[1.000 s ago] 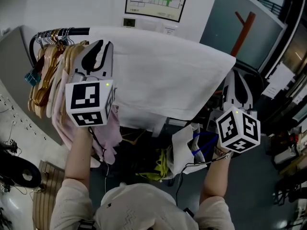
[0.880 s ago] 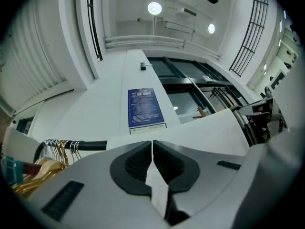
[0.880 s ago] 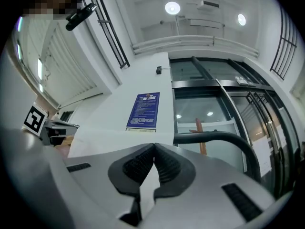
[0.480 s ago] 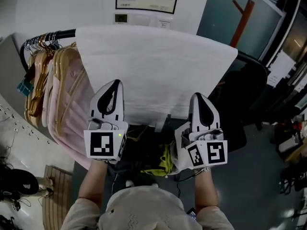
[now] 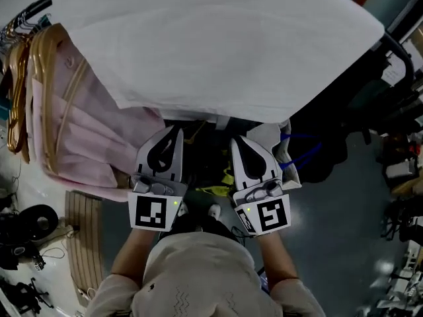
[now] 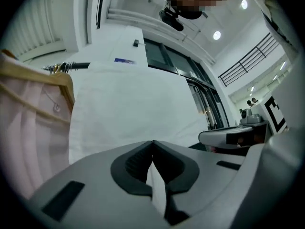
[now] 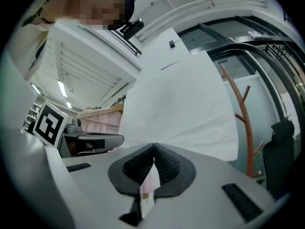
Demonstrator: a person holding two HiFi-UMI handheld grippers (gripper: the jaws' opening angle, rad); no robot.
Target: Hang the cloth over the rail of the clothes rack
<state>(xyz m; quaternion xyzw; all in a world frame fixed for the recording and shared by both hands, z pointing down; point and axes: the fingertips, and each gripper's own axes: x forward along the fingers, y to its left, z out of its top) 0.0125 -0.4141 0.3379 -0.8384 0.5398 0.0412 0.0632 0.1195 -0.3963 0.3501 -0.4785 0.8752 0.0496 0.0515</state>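
Note:
The white cloth (image 5: 218, 51) is draped over the black rail (image 5: 33, 8) and hangs down as a wide sheet. Both grippers are held side by side just under its lower hem, pointing toward it. My left gripper (image 5: 176, 131) is shut, tips together, with nothing visibly pinched. My right gripper (image 5: 236, 139) is shut too, and apart from the hem. In the left gripper view the cloth (image 6: 128, 113) fills the space beyond the closed tips (image 6: 152, 142). The right gripper view shows the same cloth (image 7: 186, 104) beyond its closed tips (image 7: 154, 145).
Pink garments (image 5: 79, 131) on wooden hangers (image 5: 39, 65) hang on the rail left of the cloth. A white bag with blue handles (image 5: 284, 150) and dark clutter lie under the rack. An orange-brown coat stand (image 7: 238, 109) rises to the right. A slatted wooden board (image 5: 82, 243) lies on the floor at left.
Both grippers have come down from rail height to below the cloth's hem and drawn closer together. The cloth stays draped on the rail. The head view has tipped downward.

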